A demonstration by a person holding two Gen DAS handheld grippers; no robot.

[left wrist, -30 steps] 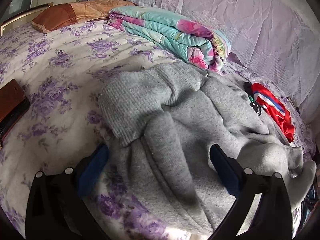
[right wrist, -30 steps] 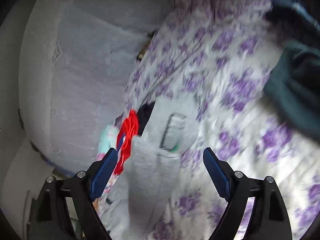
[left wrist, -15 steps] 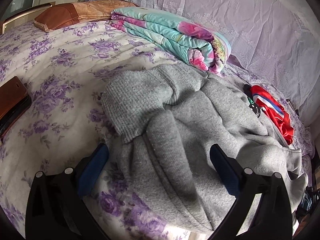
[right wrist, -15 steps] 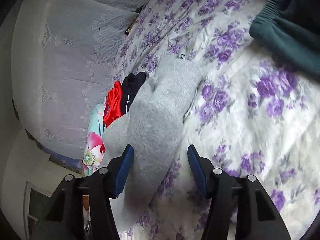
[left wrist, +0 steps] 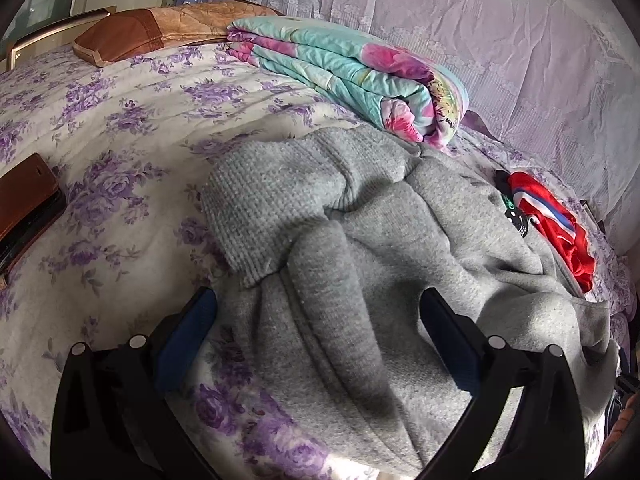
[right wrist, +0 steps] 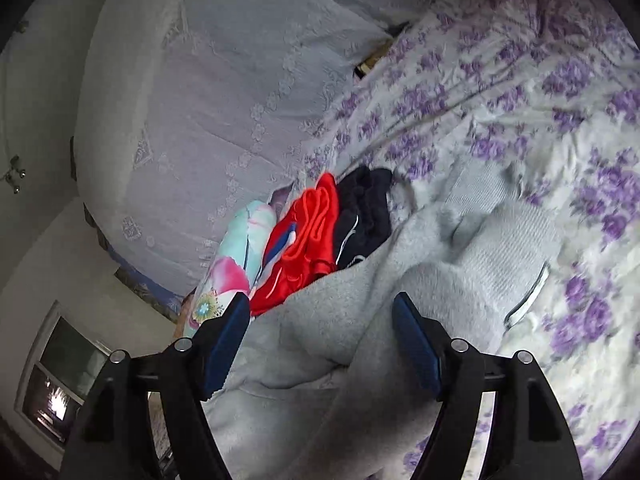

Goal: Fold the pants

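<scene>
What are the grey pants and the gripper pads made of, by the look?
Grey pants: likely fleecy knit cotton blend, matte, fuzzy nap; ribbed cuff shows a coarser knit. Left hand-held gripper pads: blue, matte, probably rubber or foam; hard to tell.

grey fleece pants (left wrist: 360,280) lie rumpled and half-bunched on the floral bedspread (left wrist: 120,128), ribbed cuff (left wrist: 272,200) turned up on top, a thick fold running toward the near edge.
</scene>
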